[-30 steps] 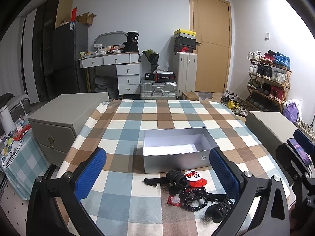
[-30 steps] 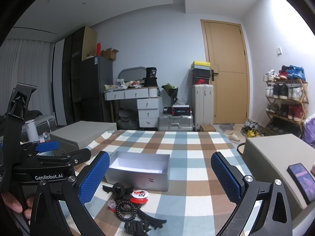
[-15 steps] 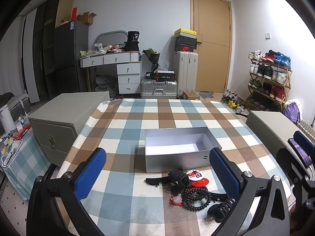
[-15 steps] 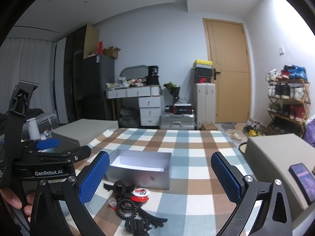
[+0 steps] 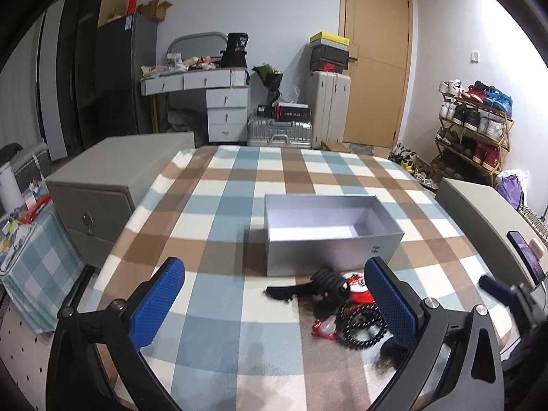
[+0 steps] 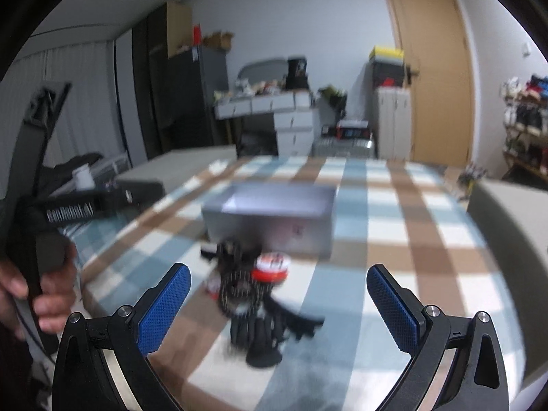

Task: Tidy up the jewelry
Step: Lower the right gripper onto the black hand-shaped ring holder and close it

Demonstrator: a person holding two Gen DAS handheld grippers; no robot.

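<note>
An open silver box (image 5: 328, 229) (image 6: 274, 219) sits empty on the checked tablecloth (image 5: 219, 212). In front of it lies a pile of accessories: a black claw clip (image 5: 315, 286), a red and white round tin (image 5: 358, 282) (image 6: 272, 265), a black bead bracelet (image 5: 359, 325) (image 6: 239, 291), a small red piece (image 5: 323, 327) and more black clips (image 6: 263, 335). My left gripper (image 5: 274, 301) hovers open over the near cloth, the pile by its right finger. My right gripper (image 6: 279, 308) is open with the pile between its fingers, blurred.
Grey cabinets stand left (image 5: 102, 185) and right (image 5: 486, 219) of the table; a phone (image 5: 524, 253) lies on the right one. A hand (image 6: 41, 294) holds the left gripper's handle in the right wrist view. A shoe rack (image 5: 472, 130) and luggage (image 5: 281, 130) stand behind.
The right gripper has dropped and moved in toward the accessory pile, which now looms larger between its fingers. The left gripper has shifted slightly left. Both stay open.
</note>
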